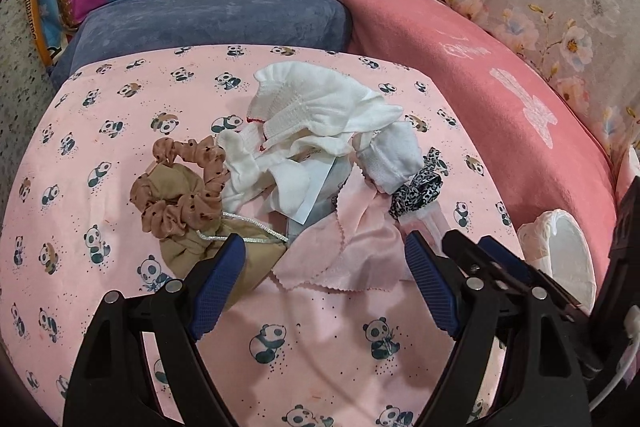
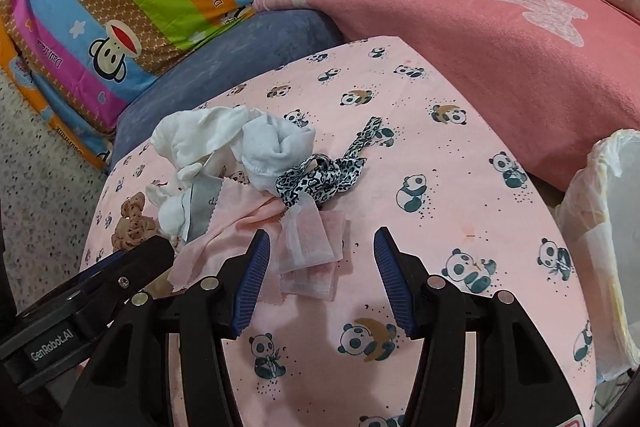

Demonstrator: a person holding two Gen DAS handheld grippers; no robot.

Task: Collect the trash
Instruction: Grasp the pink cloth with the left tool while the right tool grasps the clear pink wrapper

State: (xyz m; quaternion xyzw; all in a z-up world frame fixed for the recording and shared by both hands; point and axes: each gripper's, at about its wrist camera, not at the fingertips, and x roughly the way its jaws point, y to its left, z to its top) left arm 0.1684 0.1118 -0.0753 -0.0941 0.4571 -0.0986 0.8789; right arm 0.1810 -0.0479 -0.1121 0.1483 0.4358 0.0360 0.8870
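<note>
You are holding your left gripper (image 1: 324,277) and right gripper (image 2: 322,277) open and empty over the panda-print counter (image 2: 460,163), hovering just short of the trash pile (image 1: 304,163) of white cloths, pink fabric and scrunchie, with the lined bin (image 2: 608,227) sitting at the right.

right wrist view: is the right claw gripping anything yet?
No, the right claw stands open over the panda cloth, pads clear of the pink gauze packet.

Left gripper (image 1: 326,277) and right gripper (image 2: 320,277) side by side, angled downward, fingers apart, empty.
</note>
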